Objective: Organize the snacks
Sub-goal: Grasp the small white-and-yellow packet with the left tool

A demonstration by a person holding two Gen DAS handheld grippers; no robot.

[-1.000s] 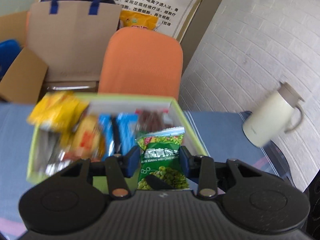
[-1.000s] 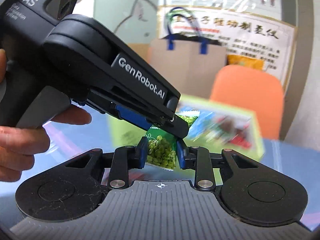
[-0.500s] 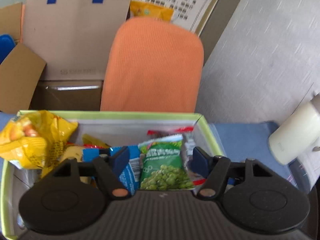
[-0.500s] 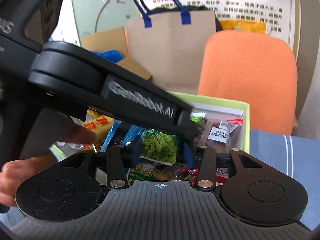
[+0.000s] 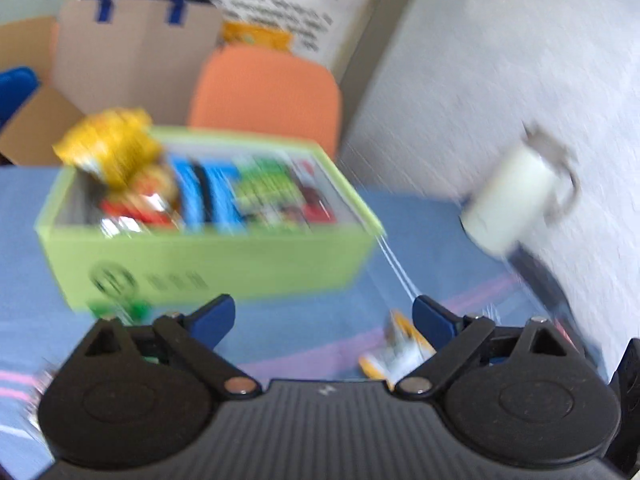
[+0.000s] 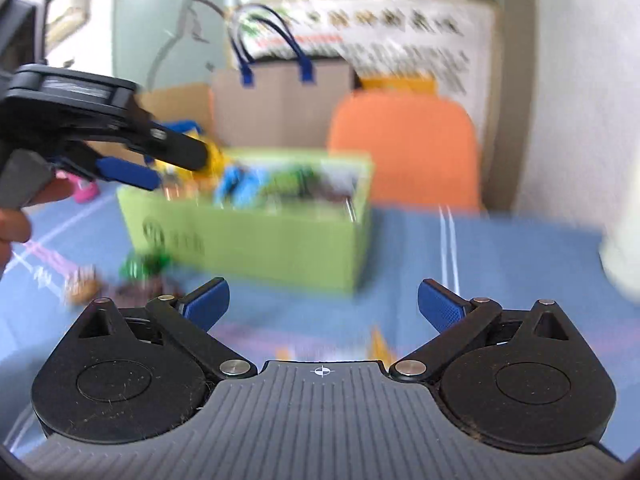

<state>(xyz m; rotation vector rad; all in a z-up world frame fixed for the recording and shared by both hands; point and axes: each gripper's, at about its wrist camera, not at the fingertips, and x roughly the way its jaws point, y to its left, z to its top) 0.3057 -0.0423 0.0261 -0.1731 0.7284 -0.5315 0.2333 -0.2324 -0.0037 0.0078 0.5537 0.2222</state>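
- The left gripper (image 5: pixel 323 318) is opening its jaws wide, and nothing is lying between them
- The right gripper (image 6: pixel 323 304) is opening too, and its jaws are also holding nothing
- The snacks (image 5: pixel 208 192) are sitting in the green box (image 5: pixel 208 264) on the blue table (image 5: pixel 424 240); a green packet (image 5: pixel 264 188) is standing among them, beside the blue ones
- Some snacks are lying outside the box: an orange packet (image 5: pixel 400 350) close under the left gripper, and small dark and green ones (image 6: pixel 140 270) at the box's front corner
- Risk, as I am judging it: both views are blurring, so the hands seem to be moving fast; an open finger could be hitting the box wall or sweeping a loose packet off the table
- The yellow bag (image 5: pixel 108 144) is rising above the rim, so a bump may be tipping it out
- The white jug (image 5: pixel 516 196) is standing near the table's right part; a wide swing could be knocking it
- Only the right view is showing the left gripper from the side with the person's fingers (image 6: pixel 12 216) on it
- Only the left view is showing the jug clearly and looking down into the box
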